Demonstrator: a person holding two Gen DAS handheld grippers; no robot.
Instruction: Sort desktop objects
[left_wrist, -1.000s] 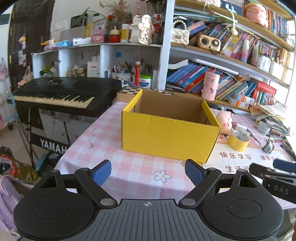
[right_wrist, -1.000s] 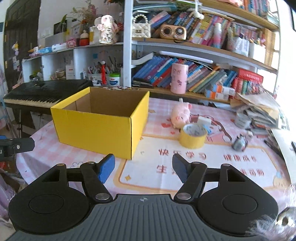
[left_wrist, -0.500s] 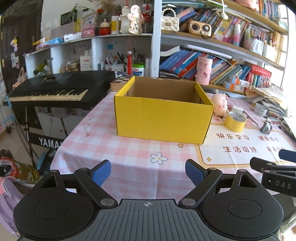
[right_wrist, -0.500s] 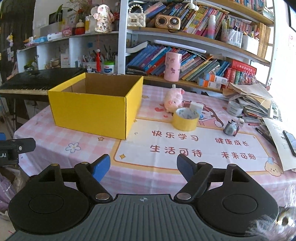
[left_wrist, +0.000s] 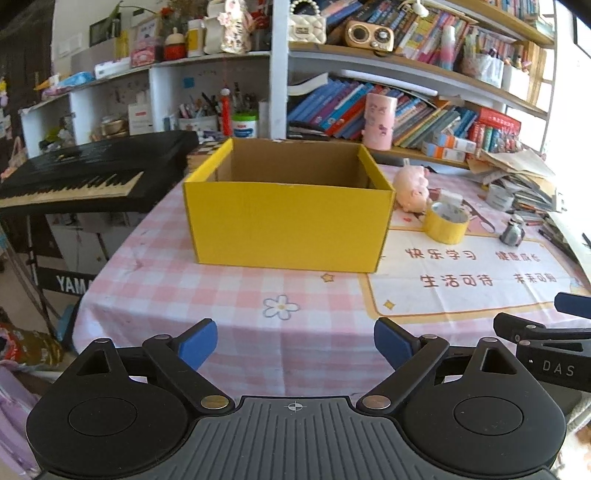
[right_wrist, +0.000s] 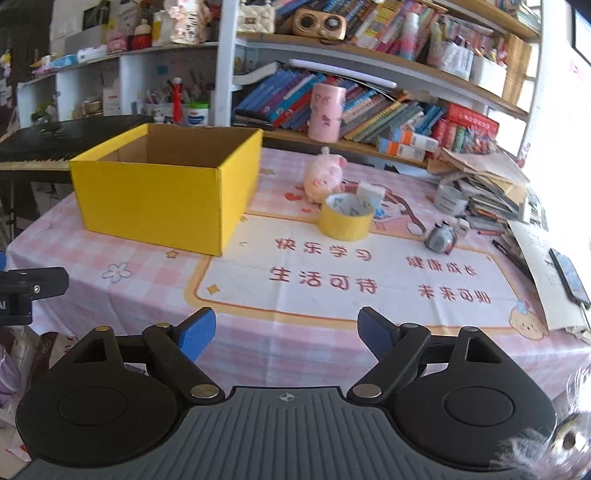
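Note:
An open yellow cardboard box (left_wrist: 288, 225) (right_wrist: 162, 203) stands on the pink checked tablecloth; what its floor holds is hidden. To its right lie a pink pig toy (right_wrist: 325, 177) (left_wrist: 412, 184), a yellow tape roll (right_wrist: 345, 218) (left_wrist: 445, 223), a white eraser (right_wrist: 369, 192) and a small grey figure (right_wrist: 441, 238) (left_wrist: 513, 232). My left gripper (left_wrist: 295, 341) hovers over the near table edge facing the box, jaws opening, nothing between them. My right gripper (right_wrist: 286, 332) hangs over the near edge facing the mat, jaws opening and empty.
A printed mat (right_wrist: 351, 273) covers the table's right half. Stacked papers and books (right_wrist: 487, 184) crowd the far right, with a phone (right_wrist: 569, 273) on a sheet. A black keyboard (left_wrist: 85, 173) stands left of the table. Full bookshelves rise behind.
Both grippers' jaws have spread wider, the right one more. The left view has swung so the box sits level and centred, and more of the table's right side shows.

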